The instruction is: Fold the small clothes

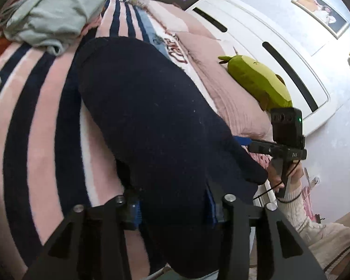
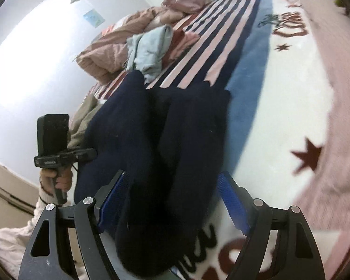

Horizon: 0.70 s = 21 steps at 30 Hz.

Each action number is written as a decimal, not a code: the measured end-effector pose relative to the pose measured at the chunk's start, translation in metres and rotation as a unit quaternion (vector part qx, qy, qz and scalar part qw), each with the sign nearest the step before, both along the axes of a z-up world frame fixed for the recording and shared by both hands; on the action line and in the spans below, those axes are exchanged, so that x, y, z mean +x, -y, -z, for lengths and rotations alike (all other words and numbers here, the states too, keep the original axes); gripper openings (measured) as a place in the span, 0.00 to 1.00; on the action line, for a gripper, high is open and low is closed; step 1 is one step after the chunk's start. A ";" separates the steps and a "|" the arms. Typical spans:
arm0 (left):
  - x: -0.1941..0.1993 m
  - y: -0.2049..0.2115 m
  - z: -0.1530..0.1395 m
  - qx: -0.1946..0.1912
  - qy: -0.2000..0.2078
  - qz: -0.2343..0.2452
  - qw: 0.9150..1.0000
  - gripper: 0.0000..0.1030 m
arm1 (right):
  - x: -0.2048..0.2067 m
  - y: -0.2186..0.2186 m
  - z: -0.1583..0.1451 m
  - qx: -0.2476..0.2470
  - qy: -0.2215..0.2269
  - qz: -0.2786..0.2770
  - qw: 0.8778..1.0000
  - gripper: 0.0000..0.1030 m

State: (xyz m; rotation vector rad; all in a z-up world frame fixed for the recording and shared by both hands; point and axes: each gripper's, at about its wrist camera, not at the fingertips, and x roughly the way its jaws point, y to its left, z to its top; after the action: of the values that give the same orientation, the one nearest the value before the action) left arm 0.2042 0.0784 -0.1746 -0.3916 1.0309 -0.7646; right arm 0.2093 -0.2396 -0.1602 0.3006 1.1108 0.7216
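A striped blanket (image 1: 42, 107) covers the bed by a white wall (image 1: 280, 7). The navy garment (image 1: 147, 121) runs lengthwise away along the stripes. The left gripper (image 1: 172, 206) seems clamped on it; the right gripper's (image 2: 172, 198) jaws straddle it, probably without pressing.

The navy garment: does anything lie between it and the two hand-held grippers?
Nothing visible does. The navy garment already lies between the fingers of both the left hand-held gripper and the right hand-held gripper. The light blue garment lies beyond it on the striped blanket, not in the way.
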 end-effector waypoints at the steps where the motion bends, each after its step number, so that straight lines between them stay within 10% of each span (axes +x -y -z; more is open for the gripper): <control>1: 0.003 0.000 0.004 -0.003 -0.007 0.001 1.000 0.44 | 0.002 -0.004 0.004 -0.004 -0.008 -0.008 1.000 0.73; 12: 0.019 -0.002 0.016 -0.009 -0.022 -0.002 1.000 0.49 | 0.051 -0.024 0.061 0.070 -0.117 -0.079 0.987 0.78; 21: 0.018 -0.002 -0.018 -0.012 0.028 -0.009 0.999 0.35 | 0.043 -0.035 0.048 0.112 -0.076 -0.086 0.987 0.43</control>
State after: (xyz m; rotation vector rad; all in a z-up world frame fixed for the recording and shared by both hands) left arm 0.2218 0.0806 -0.1570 -0.3985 0.9657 -0.7682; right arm 0.2523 -0.2051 -0.2080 0.4600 1.2120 0.9924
